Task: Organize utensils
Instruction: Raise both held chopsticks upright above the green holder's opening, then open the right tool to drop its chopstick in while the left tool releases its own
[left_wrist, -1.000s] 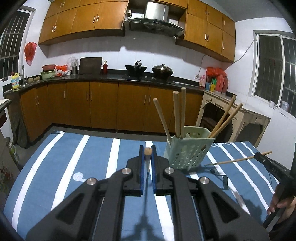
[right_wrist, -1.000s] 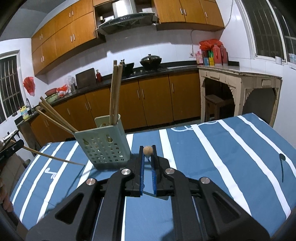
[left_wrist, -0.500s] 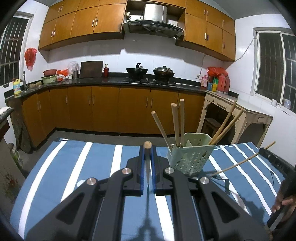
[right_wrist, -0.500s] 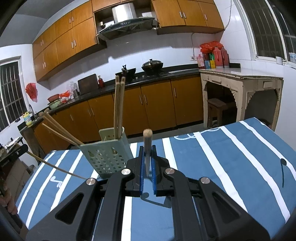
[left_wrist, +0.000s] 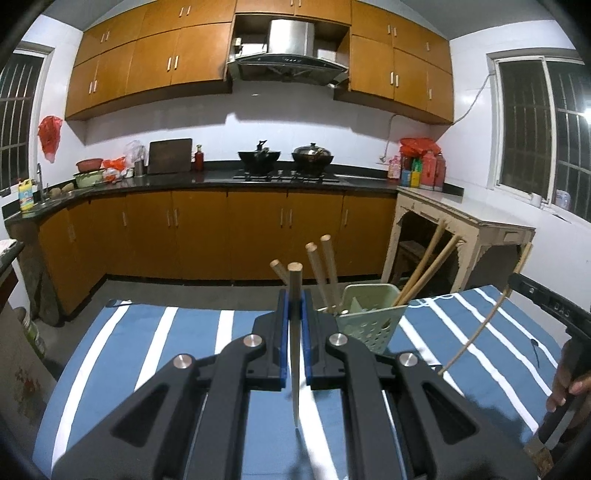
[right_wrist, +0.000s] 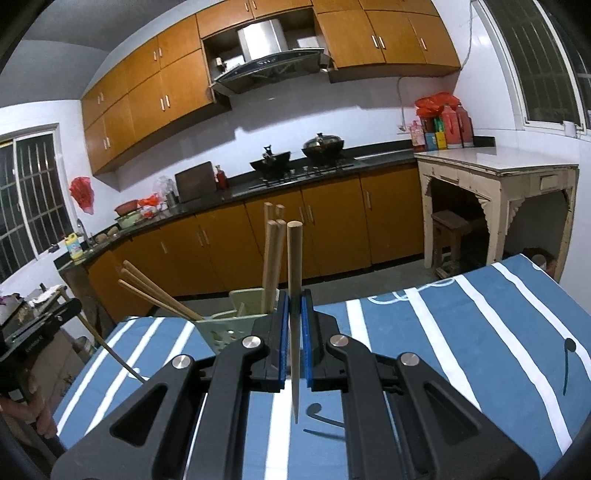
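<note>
Nearest to you, your left claw (left_wrist: 294, 325) is clamped on a chopstick (left_wrist: 294, 332) that stands almost upright between the blue pads, thick end up and thin tip hanging free above the striped tablecloth (left_wrist: 147, 350). Your right claw (right_wrist: 294, 325) is closed on a second chopstick (right_wrist: 294, 295) in the same upright way. Just past both claws stands the green holder (left_wrist: 369, 325), already carrying several chopsticks that lean out of its open top. From your left claw it lies ahead and a little to the right; from your right claw it lies ahead and a little to the left, partly hidden behind the fingers. Both look about equally near, so either could go first. Each stick's long axis already runs close to vertical, so the move likely calls for carrying the tip over the rim and lowering it straight in. Beyond the table are the kitchen cabinets (left_wrist: 199, 232).
</note>
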